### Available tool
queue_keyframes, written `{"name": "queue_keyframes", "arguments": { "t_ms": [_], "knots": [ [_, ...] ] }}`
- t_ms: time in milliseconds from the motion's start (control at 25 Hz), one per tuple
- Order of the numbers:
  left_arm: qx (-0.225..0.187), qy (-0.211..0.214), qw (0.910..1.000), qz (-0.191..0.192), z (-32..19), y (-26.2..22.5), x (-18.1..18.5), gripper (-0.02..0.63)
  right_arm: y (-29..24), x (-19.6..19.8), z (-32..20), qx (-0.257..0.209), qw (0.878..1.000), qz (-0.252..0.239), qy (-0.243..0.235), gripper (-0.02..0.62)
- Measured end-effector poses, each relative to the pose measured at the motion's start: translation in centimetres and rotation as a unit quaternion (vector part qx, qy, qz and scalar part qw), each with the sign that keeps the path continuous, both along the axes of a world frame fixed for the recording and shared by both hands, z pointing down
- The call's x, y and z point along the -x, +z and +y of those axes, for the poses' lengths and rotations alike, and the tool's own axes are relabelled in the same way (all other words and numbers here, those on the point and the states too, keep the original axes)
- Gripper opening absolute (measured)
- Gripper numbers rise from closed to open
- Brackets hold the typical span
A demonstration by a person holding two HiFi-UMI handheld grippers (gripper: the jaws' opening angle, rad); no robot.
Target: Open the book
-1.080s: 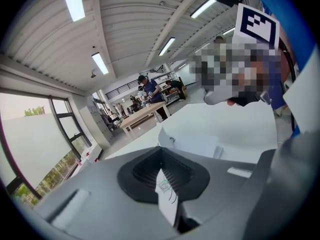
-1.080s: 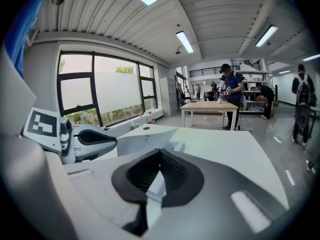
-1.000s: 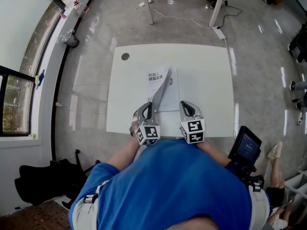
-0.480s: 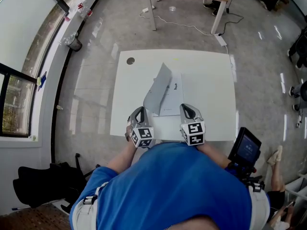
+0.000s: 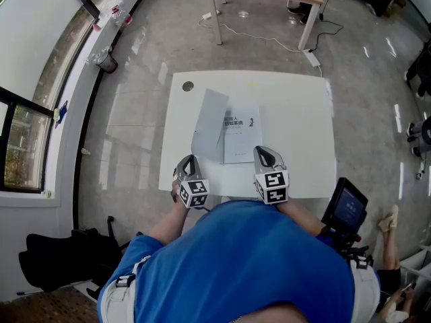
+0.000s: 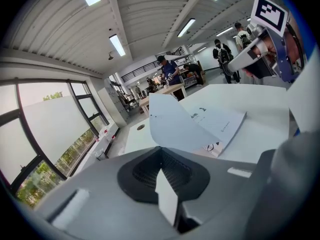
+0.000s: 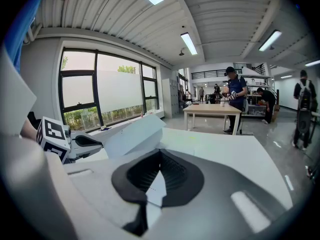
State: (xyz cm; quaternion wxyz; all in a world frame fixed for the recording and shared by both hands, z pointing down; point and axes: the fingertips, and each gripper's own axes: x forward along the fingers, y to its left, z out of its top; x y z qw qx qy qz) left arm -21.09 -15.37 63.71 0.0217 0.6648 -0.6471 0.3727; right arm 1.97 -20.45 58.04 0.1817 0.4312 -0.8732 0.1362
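The book [image 5: 241, 136] lies on the white table [image 5: 296, 113] just ahead of both sets of fingers. Its cover [image 5: 207, 125] stands raised aslant, its near edge pinched between the left gripper [image 5: 186, 161] fingers. The right gripper [image 5: 262, 152], fingers pressed together on nothing, sits at the book's near right corner.

One white paperback book [image 5: 241, 136] on one white square table [image 5: 296, 113]. Two grey grippers at six o'clock: left gripper [image 5: 189, 160], right gripper [image 5: 262, 151].

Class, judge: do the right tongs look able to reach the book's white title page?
Probably yes: the raised grey cover leans left, leaving the white title page bare ahead of the right tongs.
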Motion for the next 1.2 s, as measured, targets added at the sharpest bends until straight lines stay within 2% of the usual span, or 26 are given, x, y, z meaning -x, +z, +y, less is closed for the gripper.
{"name": "queue_keyframes", "arguments": {
  "t_ms": [640,1000,1200],
  "knots": [
    [0.077,-0.048,0.9959,0.003,2.0,4.7,3.1,0.009,0.8,-0.3,-0.4,0.012,1.0,0.012,0.008,0.003],
    [0.119,-0.046,0.9919,0.001,2.7,7.8,2.5,0.008,4.2,-2.7,-0.4,0.049,0.998,0.032,0.03,0.003],
    [0.111,-0.03,0.9933,-0.007,3.0,7.8,1.7,0.008,6.3,-4.0,-0.4,0.075,0.995,0.05,0.044,0.003]
  ]
}}
